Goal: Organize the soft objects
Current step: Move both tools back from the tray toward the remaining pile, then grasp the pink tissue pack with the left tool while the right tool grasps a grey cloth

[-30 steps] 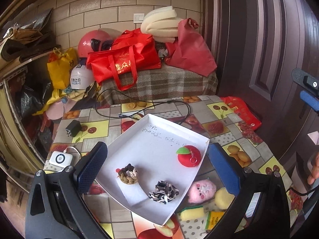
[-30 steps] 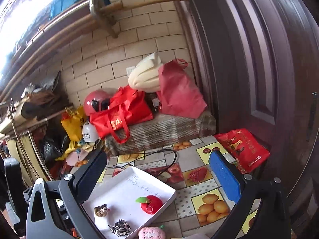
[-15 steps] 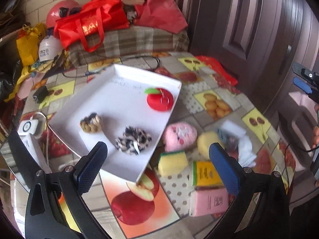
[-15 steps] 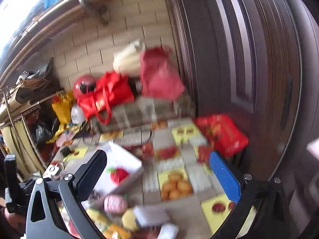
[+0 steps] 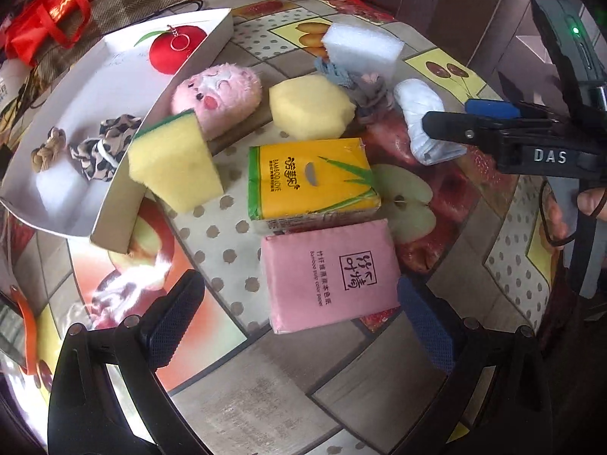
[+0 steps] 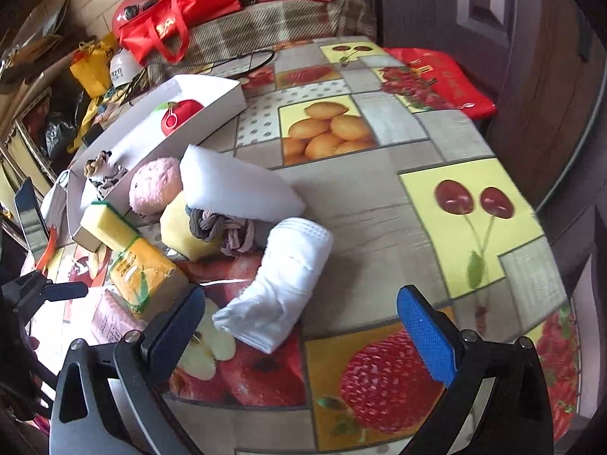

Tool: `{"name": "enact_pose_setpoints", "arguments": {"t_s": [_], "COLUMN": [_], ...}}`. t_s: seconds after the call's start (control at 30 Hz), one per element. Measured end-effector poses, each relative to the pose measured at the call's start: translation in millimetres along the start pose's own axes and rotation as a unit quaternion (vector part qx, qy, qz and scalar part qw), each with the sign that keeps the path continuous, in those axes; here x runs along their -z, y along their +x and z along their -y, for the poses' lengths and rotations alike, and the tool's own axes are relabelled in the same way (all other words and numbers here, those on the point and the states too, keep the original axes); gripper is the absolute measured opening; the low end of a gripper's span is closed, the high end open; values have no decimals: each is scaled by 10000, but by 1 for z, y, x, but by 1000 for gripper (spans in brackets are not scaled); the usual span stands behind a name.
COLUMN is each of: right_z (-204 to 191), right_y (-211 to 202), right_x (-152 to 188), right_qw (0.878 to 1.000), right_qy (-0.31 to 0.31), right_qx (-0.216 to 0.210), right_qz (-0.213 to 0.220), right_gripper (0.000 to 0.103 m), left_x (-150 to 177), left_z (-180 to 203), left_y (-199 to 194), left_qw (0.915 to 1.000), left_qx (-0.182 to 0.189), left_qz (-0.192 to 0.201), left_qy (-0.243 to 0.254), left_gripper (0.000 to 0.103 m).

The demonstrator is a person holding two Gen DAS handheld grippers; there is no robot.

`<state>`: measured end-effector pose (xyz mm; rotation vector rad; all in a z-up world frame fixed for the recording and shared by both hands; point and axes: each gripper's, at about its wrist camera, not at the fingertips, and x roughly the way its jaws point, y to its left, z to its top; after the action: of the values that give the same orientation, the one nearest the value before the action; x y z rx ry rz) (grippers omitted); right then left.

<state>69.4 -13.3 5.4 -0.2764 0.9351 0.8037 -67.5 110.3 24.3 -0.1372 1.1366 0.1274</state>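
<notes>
Your left gripper [image 5: 299, 322] hangs wide open and empty, the pink tissue pack [image 5: 330, 273] on the table [image 5: 265, 390] just ahead between its fingers, apparently untouched. Your right gripper [image 6: 299, 326], jaws just narrowed slightly yet still wide, holds nothing; the rolled white towel [image 6: 284, 284] lies just ahead, nearer its left finger.

The left tongs [image 5: 299, 326], along the bottom of the left wrist view, are black plastic arms with silver screws and dark blue dimpled pads. The right tongs [image 6: 299, 326], at the bottom of the right wrist view, match them, though the right-hand pad is bright blue. At the right edge of the left wrist view, their black body bears white letters "DAS" and a green light.
</notes>
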Motion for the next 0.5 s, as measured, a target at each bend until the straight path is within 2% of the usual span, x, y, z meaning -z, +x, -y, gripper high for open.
{"name": "enact_pose_setpoints", "arguments": {"t_s": [0.03,0.1,0.17,0.23,0.27,0.3,0.33,0.37,0.5], "right_z": [-4,-8,-10,-13,-16,-19,-21,-21,-13], "right_y": [6,17,27,27,28,28,27,26,23], "right_x": [-1,-2,-4,-4,-4,-4,-3,-1,1], "right_qw": [10000,9998,9995,9995,9992,9988,9983,9982,9992], "right_qy": [-49,-118,-110,-222,-309,-410,-498,-543,-355], "right_qx": [-10,41,39,136,149,175,212,195,16], "right_qz": [-44,-171,-288,-201,-196,-200,-194,-185,-190], "right_gripper": [90,73,66,63,53,45,42,41,38], "left_x": [-2,-4,-8,-8,-7,-6,-4,-2,4], "left_z": [3,5,2,3,1,0,-2,-3,-6], "left_y": [2,8,13,16,16,15,13,12,7], "left_qw": [10000,10000,10000,9999,9999,9998,9994,9987,9985], "left_qx": [-50,-54,45,105,129,208,350,506,521], "left_qz": [-5,-33,-80,-83,-52,-10,17,37,152], "left_qy": [46,65,14,34,50,53,43,16,8], "left_gripper": [103,103,103,102,100,92,86,76,73]}}
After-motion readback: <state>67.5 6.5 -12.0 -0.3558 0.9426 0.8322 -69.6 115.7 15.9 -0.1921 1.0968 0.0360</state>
